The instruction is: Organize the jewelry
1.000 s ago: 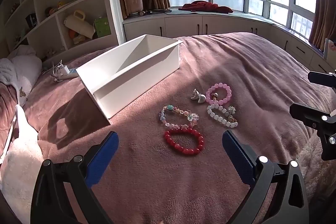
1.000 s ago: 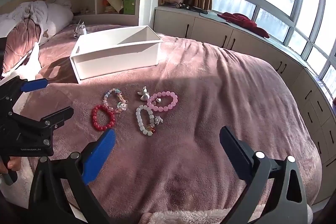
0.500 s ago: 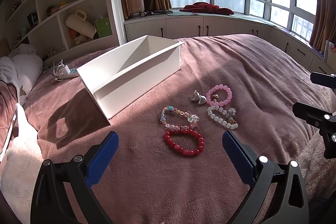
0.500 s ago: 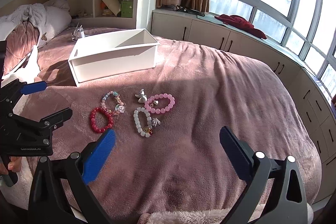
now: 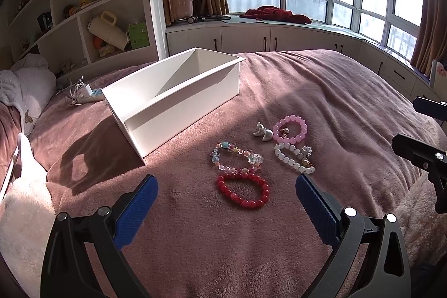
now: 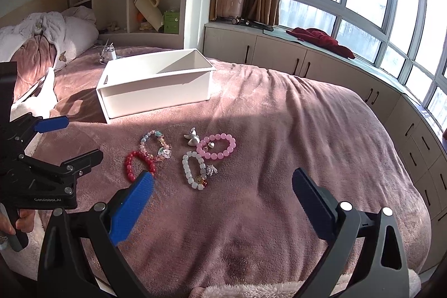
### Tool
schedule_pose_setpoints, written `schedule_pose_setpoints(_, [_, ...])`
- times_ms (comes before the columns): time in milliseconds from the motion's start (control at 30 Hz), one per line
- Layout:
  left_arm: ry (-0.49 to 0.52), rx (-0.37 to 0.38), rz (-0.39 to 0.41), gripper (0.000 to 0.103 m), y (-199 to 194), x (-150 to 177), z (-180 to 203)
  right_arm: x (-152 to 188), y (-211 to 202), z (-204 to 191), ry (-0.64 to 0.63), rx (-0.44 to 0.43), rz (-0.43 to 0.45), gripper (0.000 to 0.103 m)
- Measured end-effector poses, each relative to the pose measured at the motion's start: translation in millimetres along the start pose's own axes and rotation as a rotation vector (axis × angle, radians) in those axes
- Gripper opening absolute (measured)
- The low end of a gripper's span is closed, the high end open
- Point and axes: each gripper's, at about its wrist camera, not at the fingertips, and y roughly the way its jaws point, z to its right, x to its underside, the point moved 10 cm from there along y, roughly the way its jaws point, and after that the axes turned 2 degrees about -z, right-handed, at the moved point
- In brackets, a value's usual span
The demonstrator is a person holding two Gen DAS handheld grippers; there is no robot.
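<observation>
Both grippers have drifted slightly; bracelets untouched.
Left gripper [image 5: 226, 203] gapes wide, red bracelet [image 5: 242, 190] just ahead between its jaws; right gripper [image 6: 222, 194] equally wide, empty. Risk: beads touching the multicolour bracelet [image 5: 236, 157] snag, dragging both toward the white box [image 5: 173, 94].

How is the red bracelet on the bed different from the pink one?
The red bracelet has dark, glossy red beads; the pink bracelet has pale, milky pink ones. The pink one has small metal charms lying inside its loop; the red one shows none. The red lies nearest the left gripper, the pink farther off beside a silver trinket. Both are round-bead loops lying flat on the blanket.
</observation>
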Motion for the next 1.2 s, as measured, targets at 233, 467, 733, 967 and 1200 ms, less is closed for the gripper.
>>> schedule_pose_setpoints(233, [-0.003,0.001,-0.002,0.1,-0.2,0.8,-2.5,0.8,-1.8,1.9,0.009,-0.001,0.005,0.098])
schedule_pose_setpoints(467, [-0.007,0.0,-0.004,0.1,0.7,3.5,-3.4,2.0,-1.8,1.8,0.012,-0.003,0.002,0.098])
schedule_pose_setpoints(733, [-0.007,0.001,-0.008,0.1,2.7,5.3,-2.5,2.6,-1.9,1.9,0.016,-0.002,0.004,0.098])
schedule_pose_setpoints(967, [-0.013,-0.006,-0.008,0.1,3.6,7.5,-3.5,3.5,-1.5,-0.3,0.008,-0.006,0.003,0.098])
schedule_pose_setpoints(1200, [-0.011,-0.01,-0.011,0.1,4.4,7.9,-2.9,4.3,1.2,0.8,0.01,-0.007,-0.002,0.098])
